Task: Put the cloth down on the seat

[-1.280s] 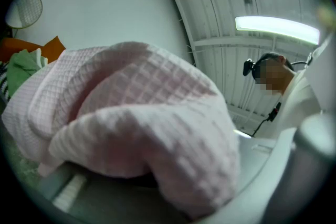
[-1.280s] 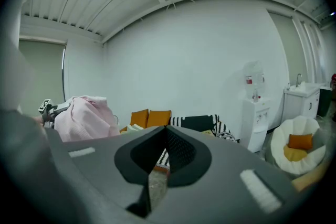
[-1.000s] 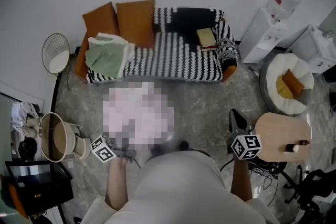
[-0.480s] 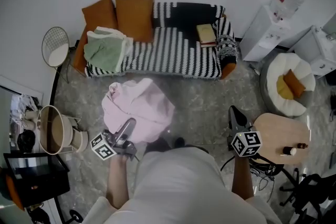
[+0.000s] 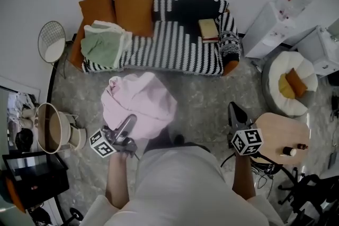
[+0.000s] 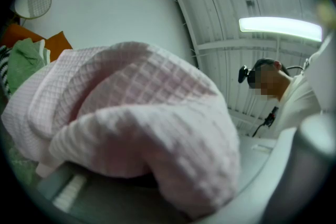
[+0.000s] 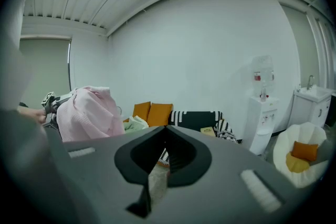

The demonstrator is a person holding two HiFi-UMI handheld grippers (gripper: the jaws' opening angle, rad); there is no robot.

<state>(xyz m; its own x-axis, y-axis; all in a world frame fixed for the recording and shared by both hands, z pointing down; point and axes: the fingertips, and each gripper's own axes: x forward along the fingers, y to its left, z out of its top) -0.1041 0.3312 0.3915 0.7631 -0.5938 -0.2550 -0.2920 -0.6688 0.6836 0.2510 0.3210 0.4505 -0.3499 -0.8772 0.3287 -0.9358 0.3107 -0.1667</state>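
Over the last sec the pink cloth (image 5: 139,103) has crept a bit up-frame toward the sofa (image 5: 169,55); its top edge now reads just short of the sofa's front edge in head view, tho it's held up in the air, so we can't tell the real gap. Bundle shape is much the same, still bunched. L gripper (image 5: 127,125) stays clamped on the cloth, grip unchanged; in left gripper view the waffle-weave cloth (image 6: 136,123) fills the frame and drapes over the jaws. R gripper (image 5: 233,109) hangs out to the side, well apart from the cloth, jaws together, nothing between them per right gripper view. Seat: green cloth (image 5: 103,47) piled at the left end beside the orange cushions (image 5: 135,2), book (image 5: 208,29) at the right end, striped middle bare. We judge this as mid-carry, approach w/ nothing laid down yet. Next: get the bundle over the bare middle, lower, then let go.
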